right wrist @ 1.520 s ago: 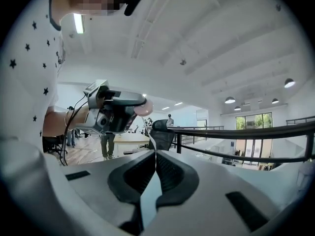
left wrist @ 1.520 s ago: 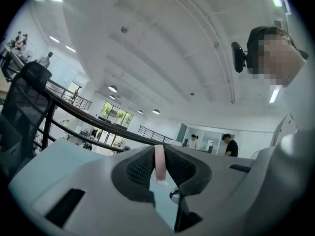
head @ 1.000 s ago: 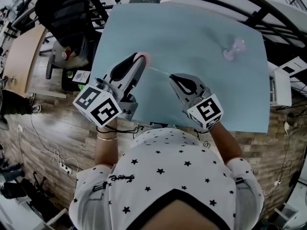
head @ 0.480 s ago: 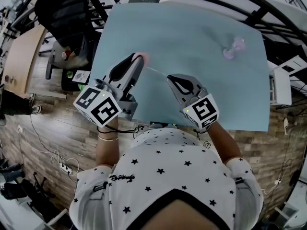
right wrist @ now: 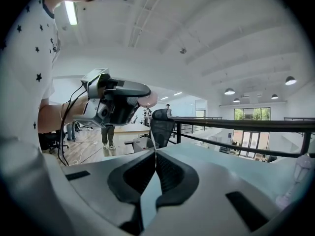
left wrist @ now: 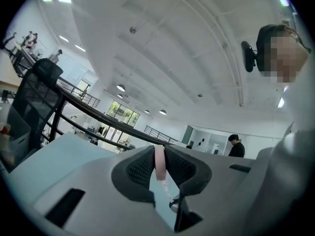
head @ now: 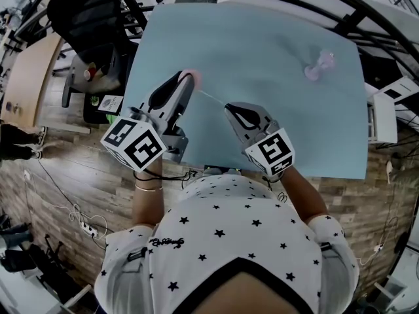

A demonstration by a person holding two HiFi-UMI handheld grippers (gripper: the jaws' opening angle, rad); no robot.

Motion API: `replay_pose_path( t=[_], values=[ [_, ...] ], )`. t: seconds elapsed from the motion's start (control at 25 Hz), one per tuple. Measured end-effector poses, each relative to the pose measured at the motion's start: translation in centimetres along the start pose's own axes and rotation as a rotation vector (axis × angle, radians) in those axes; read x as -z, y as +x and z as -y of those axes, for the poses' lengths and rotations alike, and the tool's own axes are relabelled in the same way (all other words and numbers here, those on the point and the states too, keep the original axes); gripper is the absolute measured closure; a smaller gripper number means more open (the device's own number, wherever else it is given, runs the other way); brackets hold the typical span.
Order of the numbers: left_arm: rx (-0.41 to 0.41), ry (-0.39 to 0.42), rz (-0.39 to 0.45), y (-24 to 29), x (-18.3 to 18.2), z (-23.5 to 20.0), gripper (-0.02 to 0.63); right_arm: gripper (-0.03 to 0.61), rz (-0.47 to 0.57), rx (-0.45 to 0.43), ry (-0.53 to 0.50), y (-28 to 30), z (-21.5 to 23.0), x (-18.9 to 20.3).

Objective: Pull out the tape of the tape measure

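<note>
**Tape partly drawn, held taut between 2 grippers**

The pull is under way. The left gripper (head: 185,80) has its jaws clamped on the pale-pink round tape measure case (left wrist: 159,163), gripping its flat sides just above the near left part of the light blue table top (head: 275,44). From the case a thin white tape (head: 213,97) runs rightward and nearer to the right gripper (head: 229,108), whose jaws are pressed together on the tape's free end. The right gripper view shows the tape as a fine line leaving the pinched tips and leading back to the case. Only a short length is out, and the 2 grippers are near each other, so I judge the task to be in its early or middle part.

The next move calls for drawing the grippers further apart, the right one going right and near while the left one holds the case steady. Both grips need to stay firm: the tape is narrow and could slip from the tips, and a spring case would snatch it back.

A translucent pinkish object (head: 319,66) lies on the far right of the table, well apart from the line of the pull; what it is I cannot tell. A black mesh office chair (head: 88,12) stands beyond the far left corner, and a black metal rail (right wrist: 236,124) curves round the far side. Nothing lies in the tape's way
</note>
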State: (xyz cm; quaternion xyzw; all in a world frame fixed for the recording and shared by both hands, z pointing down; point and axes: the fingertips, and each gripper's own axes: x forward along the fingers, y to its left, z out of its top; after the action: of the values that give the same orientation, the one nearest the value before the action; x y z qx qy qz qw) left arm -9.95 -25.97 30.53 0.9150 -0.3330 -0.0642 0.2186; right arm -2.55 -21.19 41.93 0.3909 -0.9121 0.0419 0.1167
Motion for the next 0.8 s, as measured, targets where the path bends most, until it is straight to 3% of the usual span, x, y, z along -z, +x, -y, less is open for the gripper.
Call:
replay_pose_path(
  t=[0.8],
  values=[
    [-0.035, -0.037, 0.016, -0.2, 0.2, -1.2, 0.528, 0.578, -0.045, -0.03, -0.031, 0.3, -1.8, 0.5]
  ],
)
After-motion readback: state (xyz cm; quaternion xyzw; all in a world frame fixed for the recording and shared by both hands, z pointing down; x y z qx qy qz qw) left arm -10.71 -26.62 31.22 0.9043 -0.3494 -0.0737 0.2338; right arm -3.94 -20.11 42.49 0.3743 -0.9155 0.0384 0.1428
